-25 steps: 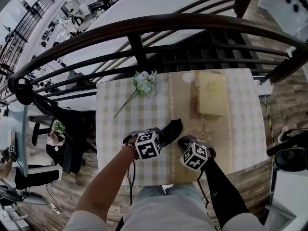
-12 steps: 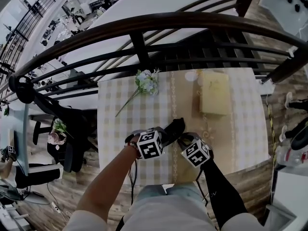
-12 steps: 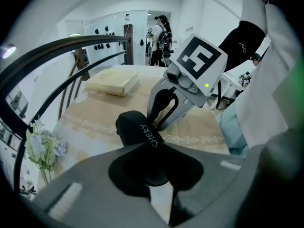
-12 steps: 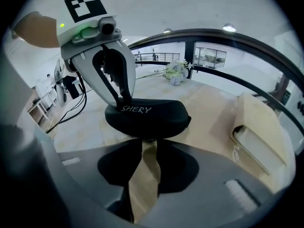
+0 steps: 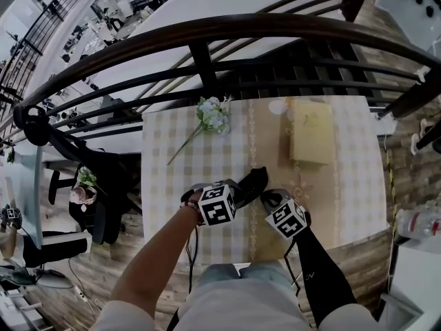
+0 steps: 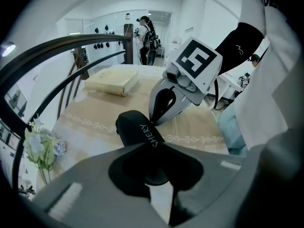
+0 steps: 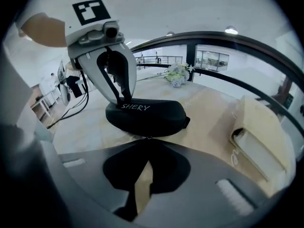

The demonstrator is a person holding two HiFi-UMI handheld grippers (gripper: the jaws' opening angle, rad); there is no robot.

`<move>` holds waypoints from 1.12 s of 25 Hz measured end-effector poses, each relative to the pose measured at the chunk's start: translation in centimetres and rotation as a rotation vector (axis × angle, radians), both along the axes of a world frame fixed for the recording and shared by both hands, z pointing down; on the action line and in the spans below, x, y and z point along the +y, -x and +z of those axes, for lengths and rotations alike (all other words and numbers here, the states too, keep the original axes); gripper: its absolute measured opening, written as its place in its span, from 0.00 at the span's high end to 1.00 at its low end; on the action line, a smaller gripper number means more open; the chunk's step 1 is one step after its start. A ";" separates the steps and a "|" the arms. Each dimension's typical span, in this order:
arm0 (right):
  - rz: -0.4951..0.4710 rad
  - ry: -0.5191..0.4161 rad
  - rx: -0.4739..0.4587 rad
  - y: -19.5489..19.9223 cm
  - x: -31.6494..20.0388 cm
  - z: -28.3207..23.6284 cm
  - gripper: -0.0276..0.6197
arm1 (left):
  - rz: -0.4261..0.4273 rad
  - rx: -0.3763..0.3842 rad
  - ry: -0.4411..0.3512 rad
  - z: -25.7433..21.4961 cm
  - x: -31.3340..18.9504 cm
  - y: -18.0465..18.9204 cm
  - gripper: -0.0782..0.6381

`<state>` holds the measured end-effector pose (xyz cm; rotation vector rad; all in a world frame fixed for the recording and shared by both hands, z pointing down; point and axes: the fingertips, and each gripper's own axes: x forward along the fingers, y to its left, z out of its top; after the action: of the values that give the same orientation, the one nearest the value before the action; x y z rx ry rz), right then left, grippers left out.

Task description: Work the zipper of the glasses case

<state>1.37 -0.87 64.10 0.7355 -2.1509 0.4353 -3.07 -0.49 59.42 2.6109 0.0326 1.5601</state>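
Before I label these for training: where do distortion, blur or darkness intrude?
Head view: sharp, evenly lit, fisheye bows the railing. Left gripper view: black corners, near jaws dark and soft, glasses case lettering readable. Right gripper view: same, case crisp.

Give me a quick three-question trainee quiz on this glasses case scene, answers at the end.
1. True or false: the left tool is clamped on one end of the glasses case.
2. Fill in: the white print on the case reads ____.
3. The right tool has its tips: A) wide apart above the case; B) together at the zipper pull on the case's edge; C) out of sight.
Key: 1 true; 2 SHERY; 3 B.
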 end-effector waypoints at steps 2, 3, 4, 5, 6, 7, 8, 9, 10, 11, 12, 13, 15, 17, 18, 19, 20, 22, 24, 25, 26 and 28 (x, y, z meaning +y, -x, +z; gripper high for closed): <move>-0.016 -0.021 0.049 -0.4 -0.1 0.0 0.91 | -0.007 0.004 0.004 0.0 0.0 0.0 0.80; -0.020 -0.029 0.063 -0.6 -0.2 0.0 0.91 | -0.010 0.007 0.006 0.0 0.0 -0.1 0.80; -0.027 -0.037 0.077 -0.8 -0.3 0.0 0.91 | -0.012 0.009 0.007 0.0 0.0 -0.1 0.80; -0.037 -0.045 0.091 -0.8 -0.3 0.0 0.91 | -0.014 0.011 0.008 0.1 -0.1 -0.1 0.80; -0.050 -0.054 0.105 -0.7 -0.3 0.0 0.91 | -0.015 0.012 0.009 0.1 -0.1 -0.1 0.80; -0.064 -0.062 0.117 -0.6 -0.3 0.0 0.91 | -0.015 0.012 0.010 0.1 -0.1 0.0 0.80; -0.078 -0.068 0.126 -0.5 -0.2 -0.1 0.91 | -0.015 0.012 0.011 0.1 -0.1 0.0 0.80; -0.091 -0.070 0.131 -0.4 -0.1 -0.1 0.91 | -0.015 0.013 0.013 0.1 -0.1 0.0 0.80; -0.105 -0.072 0.132 -0.3 0.1 -0.2 0.91 | -0.014 0.014 0.014 0.1 -0.1 0.0 0.80; -0.119 -0.073 0.134 -0.1 0.2 -0.2 0.91 | -0.014 0.015 0.014 0.0 -0.1 0.0 0.80; -0.131 -0.073 0.135 0.1 0.5 -0.2 0.91 | -0.014 0.015 0.015 0.1 -0.1 0.0 0.80; -0.141 -0.074 0.135 0.4 0.7 -0.2 0.91 | -0.014 0.015 0.016 0.1 -0.1 0.0 0.80; -0.153 -0.071 0.132 0.7 1.0 -0.2 0.91 | -0.013 0.015 0.018 0.1 -0.1 -0.1 0.80; -0.165 -0.068 0.129 1.1 1.4 -0.2 0.91 | -0.010 0.014 0.019 0.1 -0.1 -0.1 0.80; -0.173 -0.067 0.129 1.3 1.6 -0.2 0.91 | -0.008 0.014 0.020 0.1 -0.1 -0.1 0.80; -0.180 -0.066 0.130 1.5 1.7 -0.2 0.91 | -0.008 0.014 0.020 0.0 -0.1 0.0 0.80; -0.184 -0.065 0.130 1.7 1.8 -0.3 0.91 | -0.008 0.015 0.020 0.0 -0.1 0.0 0.80; -0.190 -0.062 0.128 2.0 2.1 -0.3 0.91 | -0.010 0.017 0.018 -0.1 -0.1 0.0 0.80; -0.196 -0.059 0.125 2.3 2.3 -0.3 0.91 | -0.012 0.017 0.017 0.0 -0.1 0.0 0.80; -0.200 -0.058 0.123 2.5 2.4 -0.2 0.91 | -0.013 0.018 0.017 0.1 -0.1 0.0 0.80; -0.204 -0.056 0.121 2.8 2.6 -0.2 0.91 | -0.013 0.018 0.016 0.1 -0.1 0.0 0.80; -0.217 -0.050 0.114 3.3 3.1 -0.2 0.91 | -0.013 0.018 0.015 0.1 -0.1 0.0 0.80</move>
<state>-1.97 2.20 63.90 0.5329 -2.1116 0.2202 -3.07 -0.56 59.50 2.6082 0.0291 1.5264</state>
